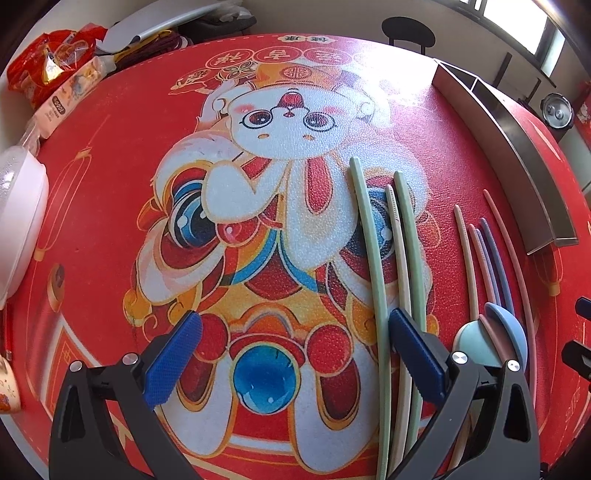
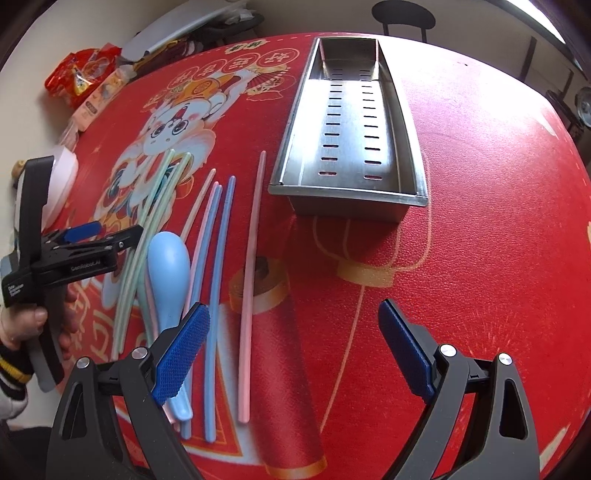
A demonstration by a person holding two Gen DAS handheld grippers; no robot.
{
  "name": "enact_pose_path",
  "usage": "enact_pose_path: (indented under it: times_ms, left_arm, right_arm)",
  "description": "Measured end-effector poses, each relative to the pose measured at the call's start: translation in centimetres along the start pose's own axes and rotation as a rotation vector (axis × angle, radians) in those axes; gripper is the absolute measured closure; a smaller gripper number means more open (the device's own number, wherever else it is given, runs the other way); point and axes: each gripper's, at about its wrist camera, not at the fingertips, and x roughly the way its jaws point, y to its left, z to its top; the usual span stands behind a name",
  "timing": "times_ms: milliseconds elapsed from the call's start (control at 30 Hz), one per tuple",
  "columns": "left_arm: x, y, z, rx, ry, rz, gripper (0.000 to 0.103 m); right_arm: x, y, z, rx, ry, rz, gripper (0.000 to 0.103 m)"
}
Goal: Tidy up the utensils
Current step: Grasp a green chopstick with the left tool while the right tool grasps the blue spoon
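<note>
Loose utensils lie on a red printed mat (image 2: 461,229): green chopsticks (image 1: 373,251) (image 2: 155,206), a cream one (image 1: 397,236), blue chopsticks (image 2: 218,280), pink chopsticks (image 2: 251,273) (image 1: 513,254) and a light blue spoon (image 2: 168,273) (image 1: 498,328). An empty slotted steel tray (image 2: 351,122) stands beyond them; its side shows in the left wrist view (image 1: 517,147). My left gripper (image 1: 291,354) is open and empty, its right finger over the green chopsticks. My right gripper (image 2: 295,350) is open and empty, right of the utensils. The left gripper also shows in the right wrist view (image 2: 92,236).
Snack packets (image 1: 55,74) and a white lidded bowl (image 1: 18,218) sit at the mat's left edge. A cup (image 1: 7,391) stands at the near left. A dark chair (image 2: 402,16) stands behind the table.
</note>
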Motion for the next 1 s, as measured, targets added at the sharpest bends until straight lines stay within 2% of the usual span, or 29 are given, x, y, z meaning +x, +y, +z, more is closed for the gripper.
enact_pose_path:
  times_ms: [100, 333, 367, 433, 567, 633, 733, 867, 1000]
  left_arm:
    - [-0.2, 0.1, 0.0, 0.010, 0.012, -0.005, 0.009]
    - [-1.6, 0.2, -1.3, 0.049, -0.018, -0.025, 0.051]
    - [-1.8, 0.2, -1.5, 0.056, -0.021, -0.029, 0.057]
    - [-2.0, 0.0, -1.9, 0.072, -0.028, -0.037, 0.067]
    - [-2.4, -0.3, -2.7, 0.093, -0.032, -0.045, 0.082]
    - [-2.6, -0.3, -3.1, 0.095, -0.029, -0.051, 0.086]
    - [-3.0, -0.3, -3.8, 0.088, -0.025, -0.065, 0.090]
    - [-3.3, -0.3, -4.6, 0.074, -0.014, -0.080, 0.092]
    - [-3.6, -0.6, -5.2, 0.076, 0.002, -0.098, 0.093]
  right_arm:
    - [-0.1, 1.2, 0.1, -0.053, 0.003, 0.022, 0.014]
    - [0.8, 4.4, 0.1, -0.181, 0.068, 0.085, 0.014]
    - [0.9, 4.8, 0.1, -0.196, 0.075, 0.095, 0.027]
    - [1.5, 5.6, 0.0, -0.225, 0.109, 0.102, 0.044]
    - [2.0, 6.6, -0.4, -0.260, 0.142, 0.114, 0.060]
    - [1.9, 7.0, -0.6, -0.272, 0.143, 0.120, 0.066]
    - [1.8, 7.3, -0.7, -0.277, 0.139, 0.129, 0.069]
    - [2.1, 7.8, -0.9, -0.289, 0.158, 0.135, 0.076]
    - [2.4, 8.2, -0.9, -0.289, 0.170, 0.138, 0.076]
